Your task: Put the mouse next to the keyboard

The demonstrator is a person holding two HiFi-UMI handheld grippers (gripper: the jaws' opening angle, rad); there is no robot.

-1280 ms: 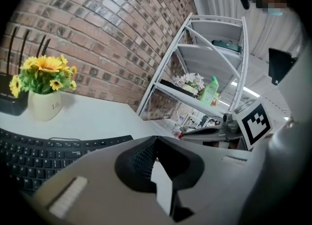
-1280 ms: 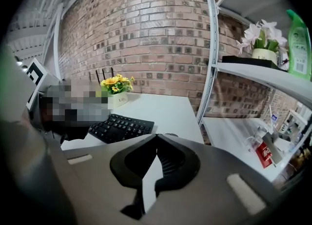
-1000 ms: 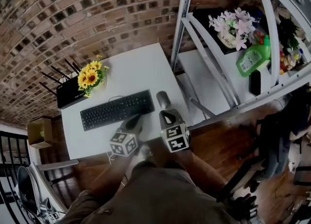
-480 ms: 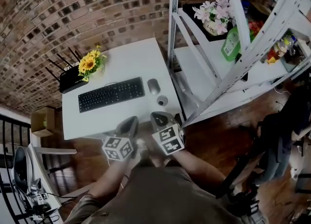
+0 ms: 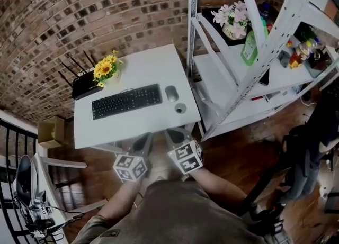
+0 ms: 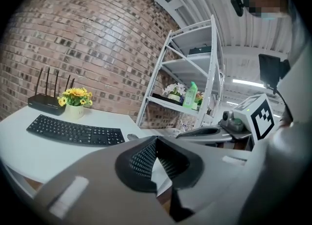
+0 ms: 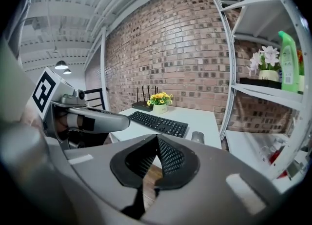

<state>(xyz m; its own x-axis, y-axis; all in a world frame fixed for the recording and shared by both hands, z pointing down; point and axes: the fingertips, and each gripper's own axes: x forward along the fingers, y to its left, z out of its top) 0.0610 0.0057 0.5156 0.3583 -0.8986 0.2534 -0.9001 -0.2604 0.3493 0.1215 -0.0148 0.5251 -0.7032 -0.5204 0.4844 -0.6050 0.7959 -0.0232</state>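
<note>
Right gripper (image 7: 157, 140): the jaws are sitting together with nothing between them. It is hovering just off the near edge of the white table (image 5: 139, 68) and is touching nothing on it.

Left gripper (image 6: 156, 142): its jaws are likewise meeting, empty, and it is hanging beside the right one, also short of the table edge.

Outward from the right gripper, the mouse (image 7: 197, 136) is lying ahead and slightly to the right, resting flat on the tabletop, well apart from both tools. In the head view the mouse (image 5: 171, 93) is sitting just beside the right end of the keyboard (image 5: 126, 101), not touching it. Its long axis is running away from the person, crosswise to the keyboard's length. A small round item (image 5: 180, 108), too small to identify, is lying between the mouse and the near table edge.

Finding: the right gripper is standing nearer the mouse. The placement is appearing complete, so any further reach would be going forward over the round item.
</note>
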